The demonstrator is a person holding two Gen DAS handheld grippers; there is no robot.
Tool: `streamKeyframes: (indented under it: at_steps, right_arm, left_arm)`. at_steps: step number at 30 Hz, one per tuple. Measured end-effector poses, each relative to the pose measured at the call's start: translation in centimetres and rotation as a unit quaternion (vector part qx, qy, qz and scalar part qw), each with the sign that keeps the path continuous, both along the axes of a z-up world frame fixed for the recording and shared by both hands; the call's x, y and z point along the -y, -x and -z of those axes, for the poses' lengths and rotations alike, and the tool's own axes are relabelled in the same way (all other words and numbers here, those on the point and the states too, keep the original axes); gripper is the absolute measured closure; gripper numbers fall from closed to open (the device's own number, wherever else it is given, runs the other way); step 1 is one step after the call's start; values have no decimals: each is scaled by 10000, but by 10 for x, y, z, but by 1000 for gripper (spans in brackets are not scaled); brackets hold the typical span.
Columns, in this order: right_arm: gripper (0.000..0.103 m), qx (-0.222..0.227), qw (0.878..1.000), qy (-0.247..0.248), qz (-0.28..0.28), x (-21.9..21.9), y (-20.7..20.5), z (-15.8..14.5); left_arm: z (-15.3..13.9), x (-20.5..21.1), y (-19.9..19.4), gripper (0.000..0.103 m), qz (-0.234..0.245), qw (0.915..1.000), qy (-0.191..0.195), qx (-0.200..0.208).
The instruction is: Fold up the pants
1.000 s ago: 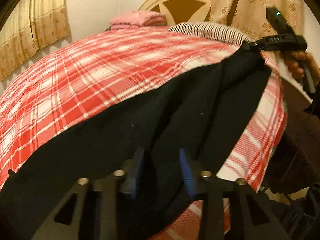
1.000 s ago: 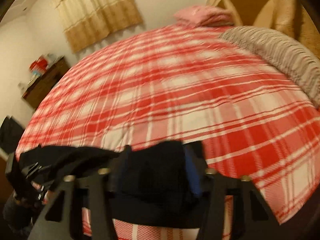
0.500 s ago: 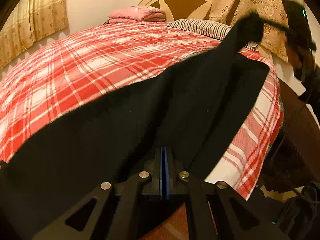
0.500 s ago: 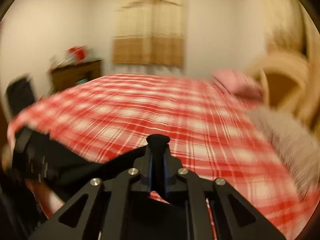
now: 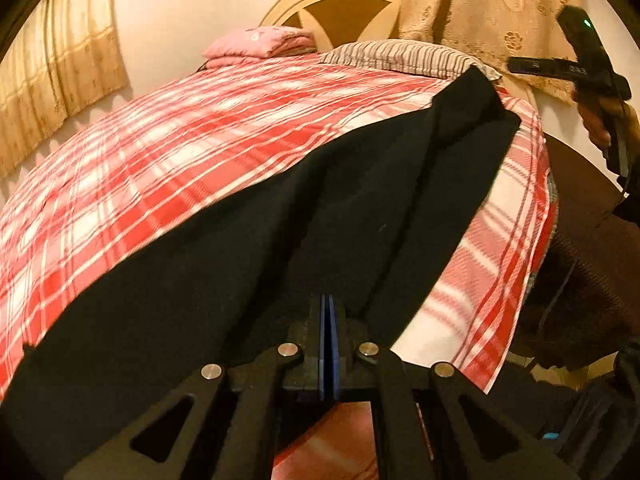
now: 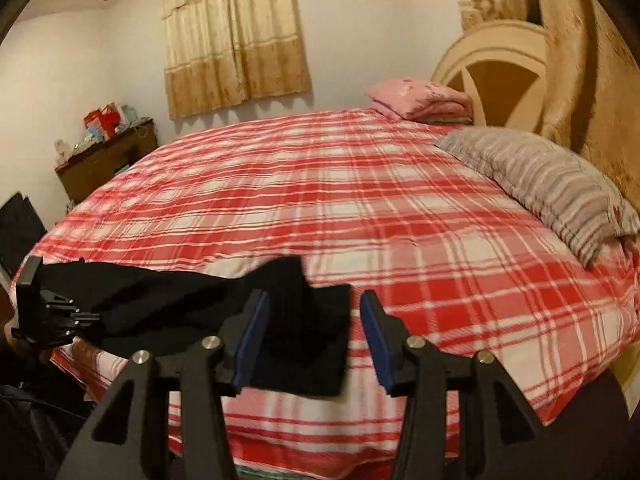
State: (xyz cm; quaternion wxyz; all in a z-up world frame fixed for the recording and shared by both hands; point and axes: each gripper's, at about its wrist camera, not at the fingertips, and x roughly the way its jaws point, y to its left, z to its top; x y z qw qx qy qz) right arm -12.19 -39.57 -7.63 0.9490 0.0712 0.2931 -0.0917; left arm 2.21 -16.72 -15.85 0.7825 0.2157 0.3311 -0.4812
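Pants lie along bed edge, left tongs pinching them.

Plain black fabric pants lie on a red-and-white plaid bedspread. A grey-and-white striped pillow, a folded pink blanket, beige patterned curtains, cream headboard.

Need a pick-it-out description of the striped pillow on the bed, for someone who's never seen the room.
Start at the bed with the red-and-white plaid cover and go to its headboard end. Two soft things lie there: a folded pink bundle right against the cream headboard, and the striped pillow lying along the bed's side edge. The pillow is the grey one with thin pale stripes.
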Motion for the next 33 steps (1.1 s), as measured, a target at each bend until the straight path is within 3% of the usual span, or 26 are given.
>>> streamKeyframes:
  at_steps: [3, 7, 12, 13, 15, 16, 17, 20, 27, 30, 33]
  right_arm:
    - [53, -63, 10000, 68, -16, -13, -20, -1]
    - [35, -8, 10000, 29, -12, -14, -34, 2]
    - [34, -54, 10000, -29, 18, -12, -39, 9]
    - [34, -92, 9999, -18, 40, -12, -41, 12]
    - [34, -92, 9999, -111, 14, -10, -41, 16]
    - [34, -104, 9998, -169, 6, -8, -41, 19]
    - [34, -111, 9998, -191, 15, -8, -41, 21]
    - [34, -109, 9996, -277, -6, -8, -43, 26]
    - [34, -172, 9998, -72, -83, -14, -49, 27]
    - [42, -187, 9997, -3, -141, -12, -51, 26]
    - [53, -248, 9995, 132, -175, -13, -53, 28]
  left_arm:
    - [-2, 17, 4, 100, 115, 9998, -64, 142]
    - [2, 35, 1, 100, 186, 9995, -186, 158]
    - [5, 35, 0, 96, 244, 9996, -130, 57]
    - [4, 32, 1, 91, 256, 9996, -86, 40]
    - [3, 28, 2, 38, 193, 9998, -17, 30]
    - [1, 25, 3, 29, 121, 9999, 54, 105]
    - [-1, 21, 4, 27, 75, 9997, 157, 178]
    - [-2, 22, 0, 27, 9, 9998, 120, 125]
    - [14, 37, 7, 32, 117, 9948, -495, 881]
    - [11, 32, 0, 49, 34, 9969, -393, 684]
    - [11, 28, -4, 50, 11, 9974, -388, 603]
